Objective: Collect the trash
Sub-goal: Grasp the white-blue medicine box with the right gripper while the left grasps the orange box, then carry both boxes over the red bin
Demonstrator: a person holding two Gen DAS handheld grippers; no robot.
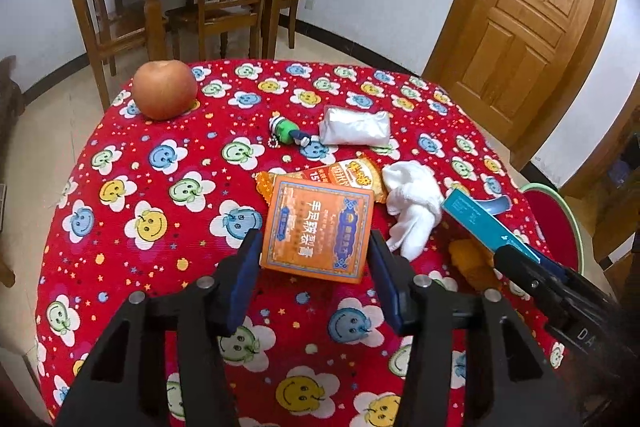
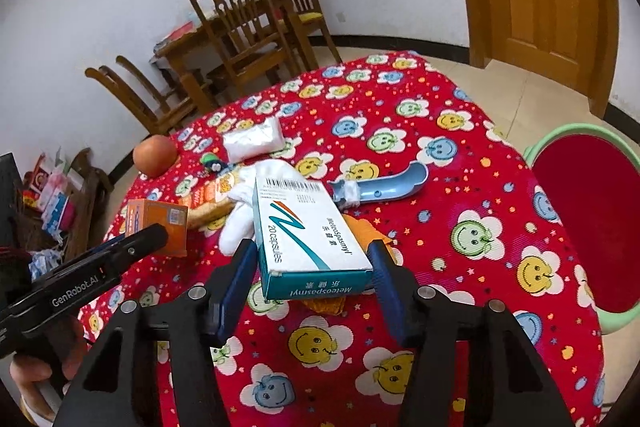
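With both grippers raised above a round table (image 1: pixel 132 227) draped in a red cloth printed with smiling flowers, we hold one carton in each. Our left gripper (image 1: pixel 314 259) pinches a flat orange cardboard box (image 1: pixel 318 231) printed with Chinese characters, its blue fingers (image 1: pixel 248 267) pressed against the box's two side edges. Our right gripper (image 2: pixel 312 263) clamps a white and teal cardboard medicine box (image 2: pixel 304 239) marked "20 capsules" the same way, and that box appears lifted off the cloth.

More litter lies on the table beyond: a crumpled white tissue (image 1: pixel 412 207), an orange snack wrapper (image 1: pixel 348 177), a silvery foil packet (image 1: pixel 356 127) and a pale blue plastic scoop-shaped piece (image 2: pixel 384 183). A reddish apple (image 1: pixel 164 89) and a small green toy keychain (image 1: pixel 286 131) sit farther back and are probably not trash.

We judge the best approach is to keep both pinches firm and level while carrying, since thin cartons can twist or slip. A green-rimmed red basin (image 2: pixel 588 223) beside the table on our right may be the bin.
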